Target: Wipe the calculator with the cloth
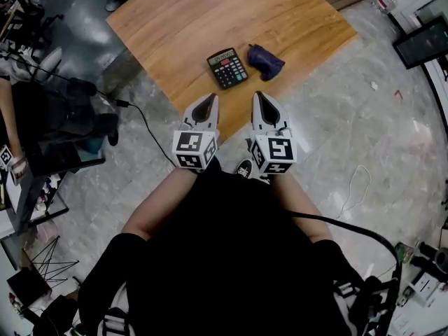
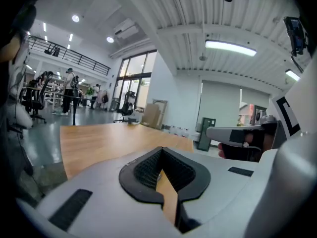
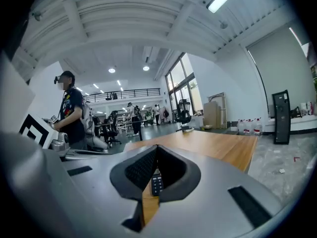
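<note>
A black calculator [image 1: 227,68] lies face up near the front edge of the wooden table [image 1: 182,19]. Just right of it sits a crumpled dark purple cloth [image 1: 265,61]. My left gripper [image 1: 208,99] and right gripper [image 1: 260,96] hover side by side at the table's near edge, short of both things, shut and holding nothing. In the right gripper view the calculator [image 3: 156,182] shows through the notch between the shut jaws. The left gripper view shows only tabletop [image 2: 104,140] past its jaws; the right gripper [image 2: 237,134] appears at its right.
The table stands on a polished grey stone floor [image 1: 350,117]. A black cable [image 1: 150,128] runs over the floor left of me, beside a desk with dark gear [image 1: 56,124]. A person [image 3: 72,113] stands left in the right gripper view; office chairs stand further back.
</note>
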Tool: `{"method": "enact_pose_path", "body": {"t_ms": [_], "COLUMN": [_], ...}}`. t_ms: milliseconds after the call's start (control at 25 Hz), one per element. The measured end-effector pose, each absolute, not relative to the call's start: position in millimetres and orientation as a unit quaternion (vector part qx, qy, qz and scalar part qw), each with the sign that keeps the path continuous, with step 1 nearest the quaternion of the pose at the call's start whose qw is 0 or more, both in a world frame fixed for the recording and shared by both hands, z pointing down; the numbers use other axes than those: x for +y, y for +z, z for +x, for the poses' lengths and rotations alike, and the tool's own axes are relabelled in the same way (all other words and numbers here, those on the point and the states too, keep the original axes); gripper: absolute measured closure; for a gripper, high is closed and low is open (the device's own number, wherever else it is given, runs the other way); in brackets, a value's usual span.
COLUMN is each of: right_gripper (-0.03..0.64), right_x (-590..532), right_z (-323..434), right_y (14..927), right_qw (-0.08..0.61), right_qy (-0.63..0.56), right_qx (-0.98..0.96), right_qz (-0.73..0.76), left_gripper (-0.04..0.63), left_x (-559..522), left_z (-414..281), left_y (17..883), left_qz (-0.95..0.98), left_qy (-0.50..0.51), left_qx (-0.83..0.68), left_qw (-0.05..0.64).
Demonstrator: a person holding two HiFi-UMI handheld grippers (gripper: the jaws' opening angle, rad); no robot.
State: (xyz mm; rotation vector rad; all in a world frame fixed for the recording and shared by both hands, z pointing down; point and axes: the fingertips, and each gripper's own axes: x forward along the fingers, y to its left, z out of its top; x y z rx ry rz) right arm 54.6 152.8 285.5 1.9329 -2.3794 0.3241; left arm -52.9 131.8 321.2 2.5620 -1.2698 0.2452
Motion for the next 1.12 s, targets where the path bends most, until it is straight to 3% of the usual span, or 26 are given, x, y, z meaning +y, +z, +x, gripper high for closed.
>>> {"method": "enact_pose_path", "body": {"t_ms": [600, 1120], "right_gripper": [0.603, 0.603], "right_x": [36.6, -25.4], "right_z": [43.2, 64.1], "right_y": [353.5, 474.7], "right_qw": [0.104, 0.217], "right_qy": [0.139, 0.202], "right_qx": [-0.744, -0.752], "right_qz": [0.646, 0.588], "left_gripper": [0.589, 0.589], "left_x": [13.3, -19.0], "left_z": [-59.6, -53.5], "left_y": [387.0, 480.4], "left_qz": [0.89, 0.859], "left_qy": [0.12, 0.191], "left_qx": [-0.409, -0.41], "left_qw": [0.162, 0.24]}}
